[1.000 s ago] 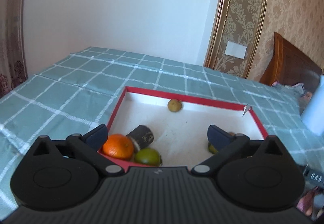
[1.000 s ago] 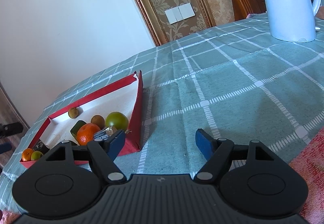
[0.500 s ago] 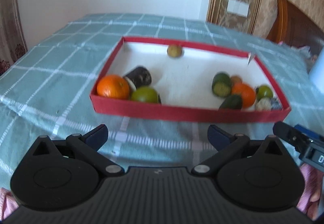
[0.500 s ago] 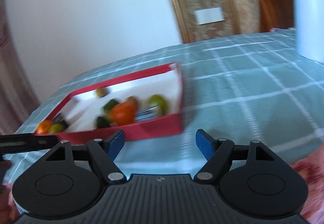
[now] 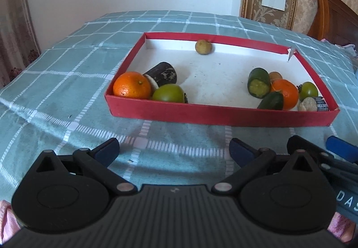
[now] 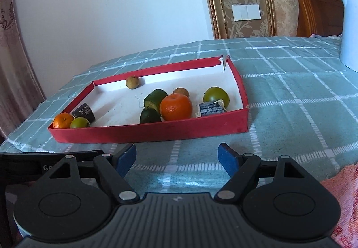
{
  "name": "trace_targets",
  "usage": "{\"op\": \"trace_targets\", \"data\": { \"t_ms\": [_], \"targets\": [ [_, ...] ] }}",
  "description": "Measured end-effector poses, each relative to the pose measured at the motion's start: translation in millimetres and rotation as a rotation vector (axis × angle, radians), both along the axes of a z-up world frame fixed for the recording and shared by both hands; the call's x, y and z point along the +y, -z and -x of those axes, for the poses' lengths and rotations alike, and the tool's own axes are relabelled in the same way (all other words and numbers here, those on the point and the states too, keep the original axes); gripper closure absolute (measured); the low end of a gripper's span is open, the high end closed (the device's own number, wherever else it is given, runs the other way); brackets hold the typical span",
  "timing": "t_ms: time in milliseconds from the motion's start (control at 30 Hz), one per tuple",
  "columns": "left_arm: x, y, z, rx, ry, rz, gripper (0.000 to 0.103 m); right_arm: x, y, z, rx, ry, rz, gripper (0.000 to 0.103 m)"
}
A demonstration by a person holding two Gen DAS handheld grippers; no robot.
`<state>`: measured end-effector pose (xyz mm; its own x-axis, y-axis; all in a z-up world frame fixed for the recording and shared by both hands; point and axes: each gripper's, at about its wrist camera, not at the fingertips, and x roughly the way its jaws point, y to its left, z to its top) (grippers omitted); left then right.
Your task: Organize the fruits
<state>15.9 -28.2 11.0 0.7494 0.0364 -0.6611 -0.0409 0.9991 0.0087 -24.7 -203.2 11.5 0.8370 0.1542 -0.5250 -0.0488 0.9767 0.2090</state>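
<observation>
I held both claws, left claw [image 5: 174, 149] and right claw [image 6: 177, 156], wide open and empty; round fruits could roll inside red tray [image 5: 219, 117] if nudged.

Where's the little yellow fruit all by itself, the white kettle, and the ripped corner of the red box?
Yellow fruit [image 5: 203, 47]: left wrist view, middle of its skin.
Kettle [image 6: 349, 28]: right wrist view, white side wall.
Ripped corner [image 6: 224, 62]: right wrist view, torn flap at the box's far right corner.

2 oranges [image 5: 132, 88], 2 green fruits [image 5: 168, 93], 1 red tray [image 5: 223, 114].
</observation>
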Motion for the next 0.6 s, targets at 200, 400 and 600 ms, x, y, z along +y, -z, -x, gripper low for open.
{"op": "trace_targets", "data": {
  "t_ms": [200, 400, 600],
  "targets": [
    [-10, 1, 8, -0.037, -0.073, -0.12, 0.0, 7, -1, 3, -0.016, -0.008, 0.024, 0.023],
    [-9, 0, 9, -0.043, -0.038, -0.106, 0.0, 4, -1, 2, -0.013, -0.006, 0.004, 0.023],
    [-10, 1, 10, -0.042, -0.029, -0.106, 0.0, 4, -1, 3, -0.015, -0.006, -0.001, 0.023]
  ]
}}
